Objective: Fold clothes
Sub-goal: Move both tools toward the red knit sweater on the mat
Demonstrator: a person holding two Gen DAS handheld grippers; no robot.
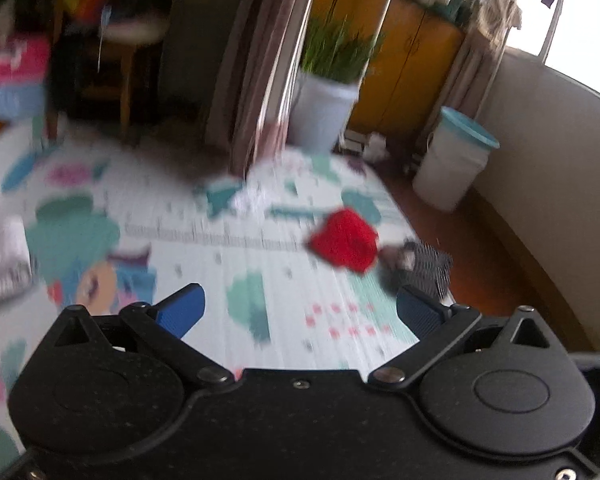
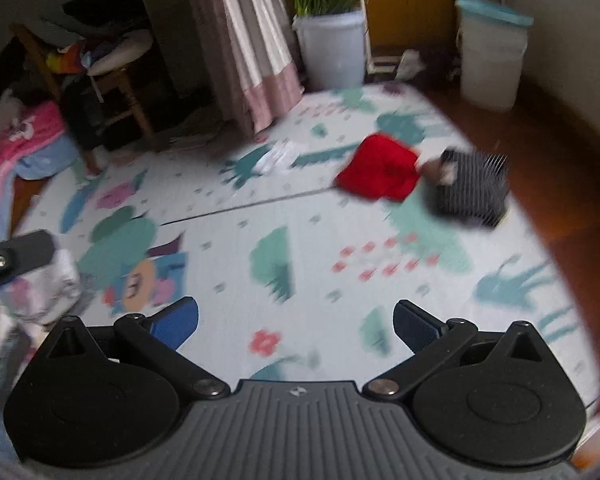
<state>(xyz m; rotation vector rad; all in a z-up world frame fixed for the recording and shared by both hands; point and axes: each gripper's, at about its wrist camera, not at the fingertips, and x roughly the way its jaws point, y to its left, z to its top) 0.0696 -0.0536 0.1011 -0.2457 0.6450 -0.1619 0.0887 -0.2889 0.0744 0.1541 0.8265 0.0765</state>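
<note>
A folded red garment (image 1: 344,245) lies on the patterned play mat (image 1: 220,248), far right of my left gripper (image 1: 300,312), which is open and empty above the mat. The red garment also shows in the right wrist view (image 2: 378,174), well ahead of my right gripper (image 2: 296,322), which is open and empty. Light crumpled clothes (image 2: 46,284) lie at the mat's left, beside the other gripper's black body (image 2: 16,258). A pale folded cloth (image 1: 0,264) sits at the left edge in the left wrist view. Both views are blurred.
A black spiky brush-like block (image 2: 472,188) sits beside the red garment. A white planter (image 2: 332,48), a white bin with a teal rim (image 2: 492,52), curtains (image 2: 248,48), a wooden chair (image 2: 112,76) and pink bedding (image 2: 12,152) ring the mat. Wood floor lies to the right.
</note>
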